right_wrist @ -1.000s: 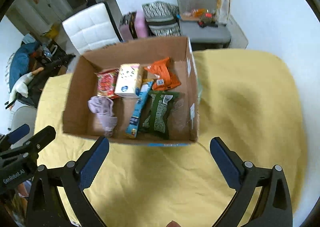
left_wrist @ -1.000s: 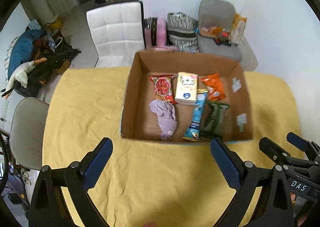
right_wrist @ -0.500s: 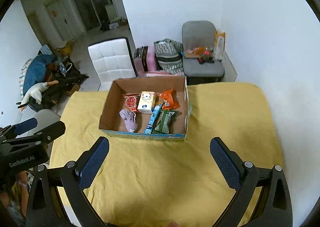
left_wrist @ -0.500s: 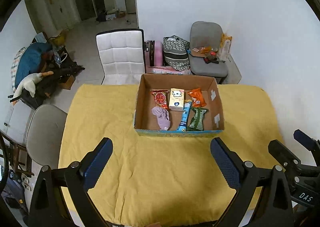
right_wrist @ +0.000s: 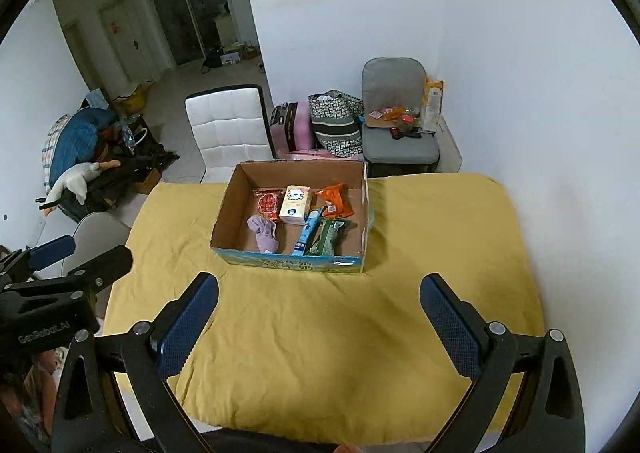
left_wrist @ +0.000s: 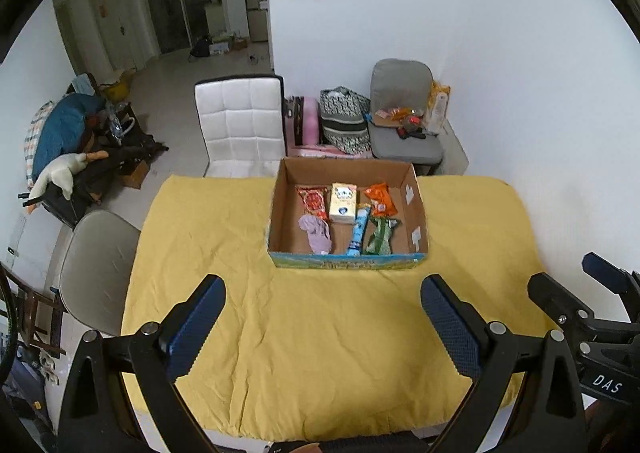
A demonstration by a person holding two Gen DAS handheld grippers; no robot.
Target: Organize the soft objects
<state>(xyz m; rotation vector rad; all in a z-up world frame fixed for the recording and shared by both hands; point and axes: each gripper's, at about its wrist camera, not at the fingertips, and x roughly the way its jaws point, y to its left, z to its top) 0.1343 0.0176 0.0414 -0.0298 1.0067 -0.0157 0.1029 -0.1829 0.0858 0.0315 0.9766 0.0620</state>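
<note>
A cardboard box (left_wrist: 418, 209) (right_wrist: 224, 213) stands on the far half of a table with a yellow cloth (left_wrist: 320, 333) (right_wrist: 340, 333). In it lie a purple sock (left_wrist: 316, 231) (right_wrist: 264, 233), a red packet (left_wrist: 312, 201), a cream tissue pack (left_wrist: 343, 202) (right_wrist: 295, 204), an orange packet (left_wrist: 380, 198), a blue bar (left_wrist: 359, 231) and a green packet (left_wrist: 380, 237). My left gripper (left_wrist: 320, 317) is open and empty, high above the table's near half. My right gripper (right_wrist: 318, 313) is open and empty beside it; it also shows in the left wrist view (left_wrist: 576, 293).
A white chair (left_wrist: 238, 129) stands behind the table and a beige chair (left_wrist: 96, 265) at its left. A grey chair (left_wrist: 404, 133) with small items, bags (left_wrist: 344, 121) and a white wall lie beyond. Clutter with a plush goose (left_wrist: 60, 173) is at far left.
Both grippers have pulled back and up from the box. The box now looks smaller and farther, and the whole table shows. Both stayed open and empty.
</note>
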